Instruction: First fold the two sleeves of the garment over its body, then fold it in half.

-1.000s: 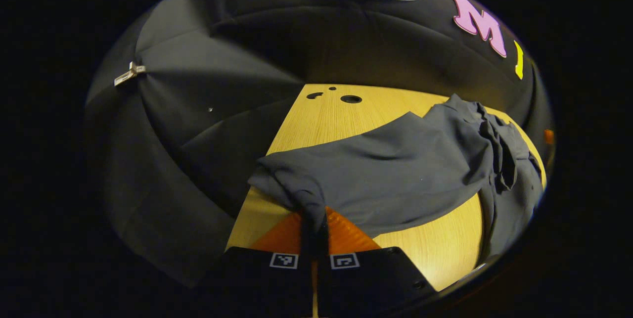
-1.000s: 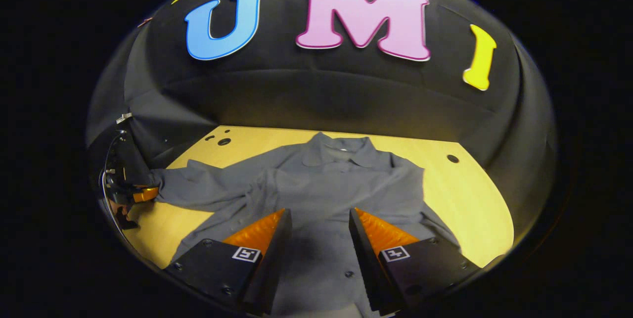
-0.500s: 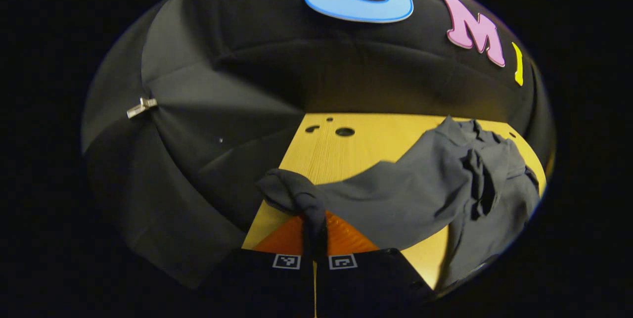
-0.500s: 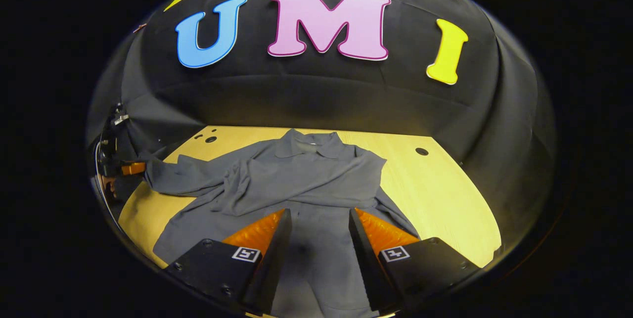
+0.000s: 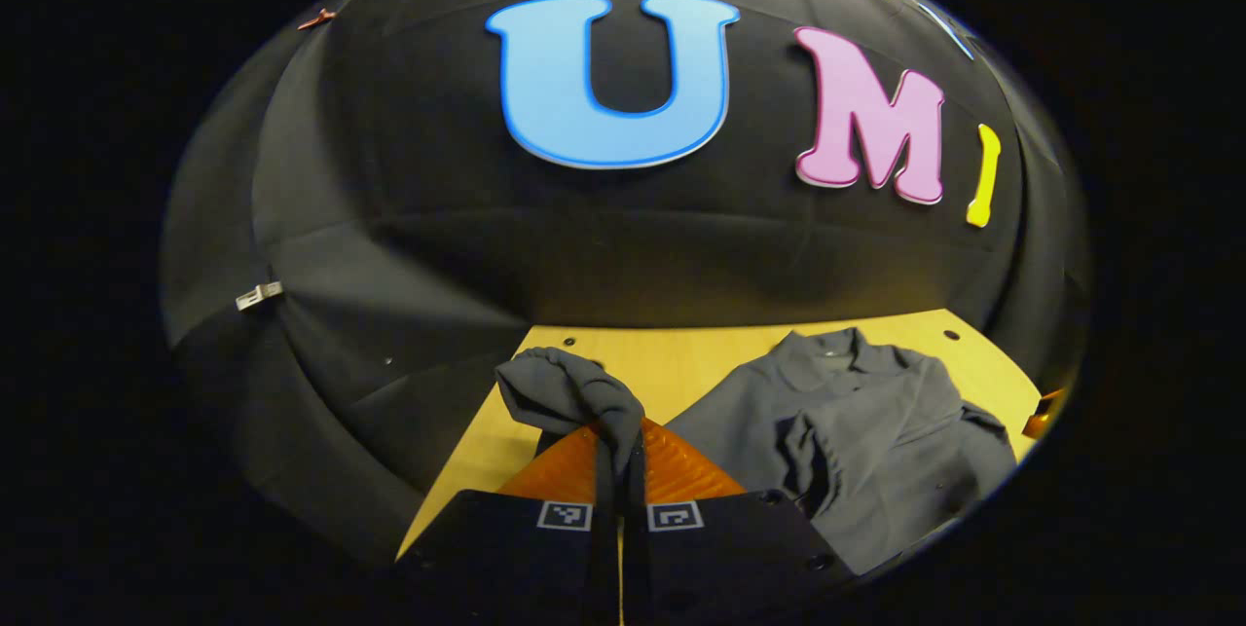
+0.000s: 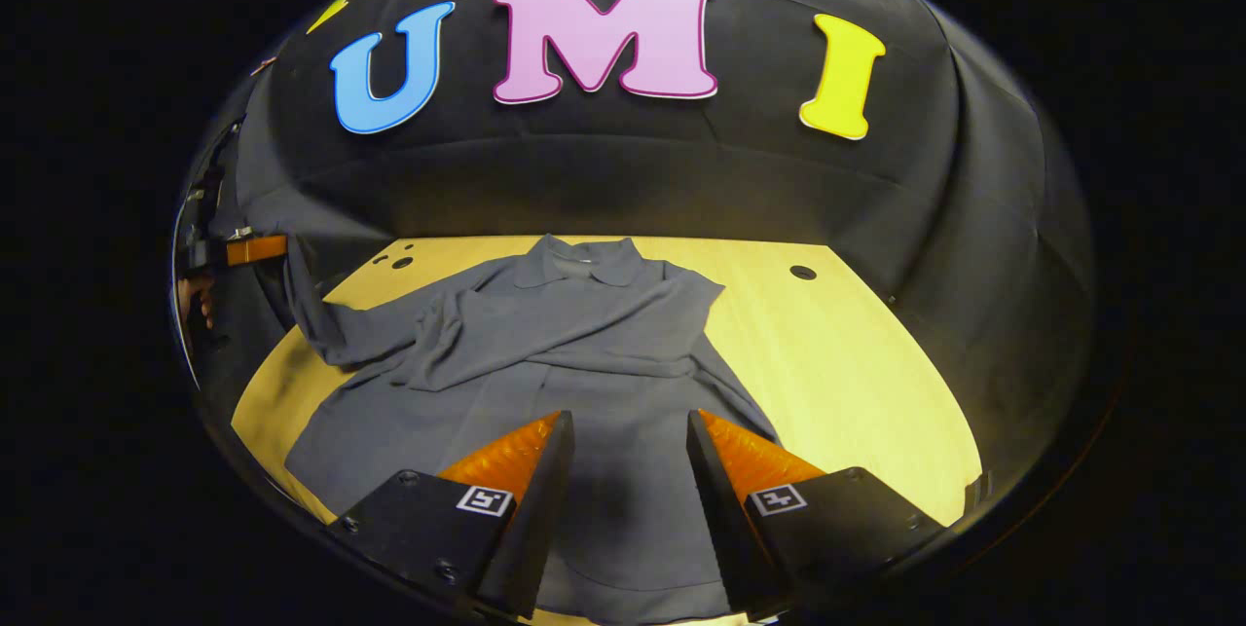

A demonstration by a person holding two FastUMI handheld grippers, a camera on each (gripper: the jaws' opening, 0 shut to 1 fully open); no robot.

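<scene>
Now, in the left gripper view, we note the left tongs (image 5: 619, 451) clamped on the grey garment's sleeve (image 5: 574, 392), lifted above the tabletop (image 5: 681, 363). Right gripper view: right tongs (image 6: 630, 451) gape wide, holding nothing, over the garment (image 6: 555, 353) spread on the tabletop.

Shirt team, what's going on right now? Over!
Left gripper shut on sleeve, lifted. Right gripper open above shirt. Other sleeve already folded over. Nothing blocking.
</scene>
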